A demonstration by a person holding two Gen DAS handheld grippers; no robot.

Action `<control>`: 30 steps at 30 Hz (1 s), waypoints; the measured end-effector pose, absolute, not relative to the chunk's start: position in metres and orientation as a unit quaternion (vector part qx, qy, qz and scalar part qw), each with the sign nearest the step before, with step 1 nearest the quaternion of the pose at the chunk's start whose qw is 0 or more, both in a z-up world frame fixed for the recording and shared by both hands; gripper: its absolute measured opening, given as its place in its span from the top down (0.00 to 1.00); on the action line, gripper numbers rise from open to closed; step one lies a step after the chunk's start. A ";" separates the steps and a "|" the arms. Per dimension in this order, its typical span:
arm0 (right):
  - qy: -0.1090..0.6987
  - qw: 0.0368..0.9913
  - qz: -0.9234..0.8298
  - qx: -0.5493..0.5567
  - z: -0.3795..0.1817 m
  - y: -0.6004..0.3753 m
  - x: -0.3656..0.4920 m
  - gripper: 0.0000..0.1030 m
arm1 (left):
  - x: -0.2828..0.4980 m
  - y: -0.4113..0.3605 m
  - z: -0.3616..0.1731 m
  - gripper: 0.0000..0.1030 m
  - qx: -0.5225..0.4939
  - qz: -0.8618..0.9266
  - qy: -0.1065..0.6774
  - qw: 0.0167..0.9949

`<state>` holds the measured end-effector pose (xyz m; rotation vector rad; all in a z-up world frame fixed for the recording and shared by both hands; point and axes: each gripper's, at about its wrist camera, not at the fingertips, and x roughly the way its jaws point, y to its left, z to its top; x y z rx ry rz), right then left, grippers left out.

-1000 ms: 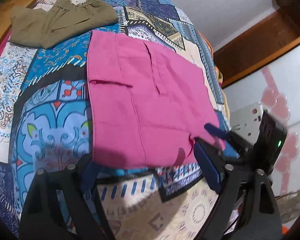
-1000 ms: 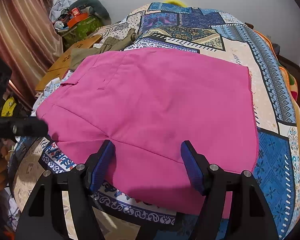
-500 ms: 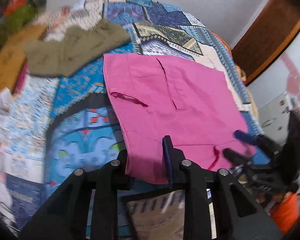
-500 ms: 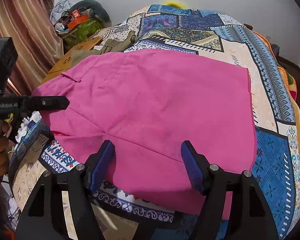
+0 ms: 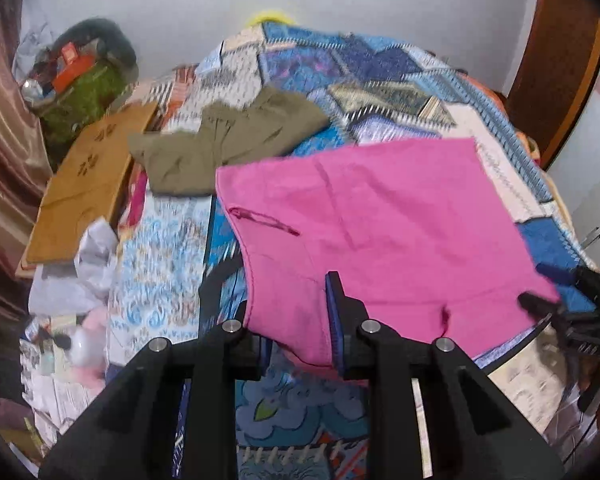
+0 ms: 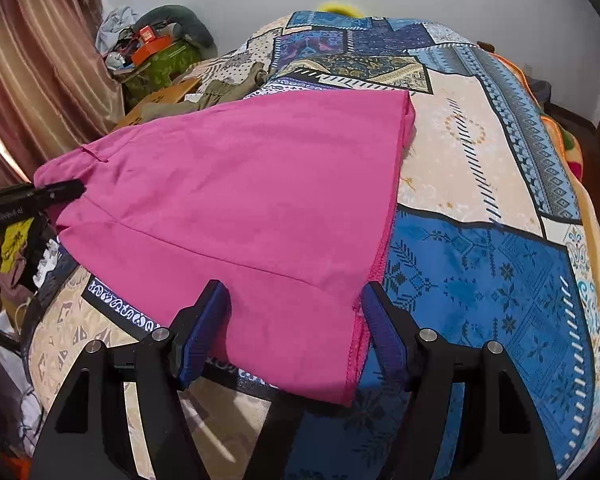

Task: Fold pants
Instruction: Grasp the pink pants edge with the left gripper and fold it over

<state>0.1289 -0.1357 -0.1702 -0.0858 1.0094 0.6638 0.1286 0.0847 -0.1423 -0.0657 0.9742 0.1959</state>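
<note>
Now the pink pants (image 5: 384,236) lie on a patchwork bedspread (image 6: 480,184) by a white wall, olive clothes (image 5: 228,140) behind them, the left gripper (image 5: 290,312) newly pinching their near corner, where a second ago it gaped, while the right gripper (image 6: 296,320) stays spread over the hem.

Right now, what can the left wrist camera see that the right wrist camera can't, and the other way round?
Only the left wrist view shows the whole olive-green garment, the flat cardboard box beside the bed, and the left claw shut on the near edge of the pink pants. Only the right wrist view shows the bare blue and beige stretch of patchwork bedcover right of the pants, and the right claw open astride the hem corner. Both show the pants, the bedcover, the white wall and the green clutter pile.
</note>
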 end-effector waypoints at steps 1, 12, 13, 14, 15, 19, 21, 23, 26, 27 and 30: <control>0.474 0.823 0.311 -0.040 -0.170 -0.136 0.129 0.35 | 0.132 0.080 -0.133 0.78 -0.028 0.087 0.457 0.885; 0.474 0.825 0.306 -0.029 -0.171 -0.139 0.127 0.35 | 0.174 0.002 -0.070 0.84 -0.016 -0.044 0.405 0.913; 0.475 0.825 0.305 -0.028 -0.170 -0.140 0.126 0.35 | 0.179 -0.007 -0.069 0.84 -0.013 -0.056 0.407 0.912; 0.474 0.826 0.304 -0.029 -0.169 -0.141 0.126 0.35 | 0.183 -0.015 -0.069 0.84 -0.010 -0.066 0.408 0.910; 0.474 0.826 0.303 -0.030 -0.168 -0.143 0.125 0.35 | 0.188 -0.024 -0.071 0.84 -0.006 -0.077 0.410 0.909; 0.469 0.832 0.295 -0.034 -0.163 -0.156 0.126 0.35 | 0.204 -0.053 -0.085 0.85 0.008 -0.114 0.423 0.899; 0.469 0.835 0.287 -0.030 -0.162 -0.164 0.126 0.35 | 0.210 -0.064 -0.094 0.85 0.005 -0.129 0.436 0.891; 0.469 0.838 0.277 -0.028 -0.161 -0.172 0.127 0.35 | 0.217 -0.073 -0.106 0.85 -0.001 -0.139 0.453 0.881; 0.471 0.841 0.264 -0.022 -0.162 -0.182 0.128 0.35 | 0.228 -0.082 -0.128 0.85 -0.026 -0.145 0.488 0.860; 0.472 0.842 0.260 -0.019 -0.162 -0.185 0.128 0.35 | 0.230 -0.084 -0.134 0.85 -0.033 -0.147 0.496 0.855; 0.471 0.845 0.252 -0.016 -0.162 -0.193 0.126 0.35 | 0.234 -0.090 -0.147 0.85 -0.043 -0.153 0.516 0.842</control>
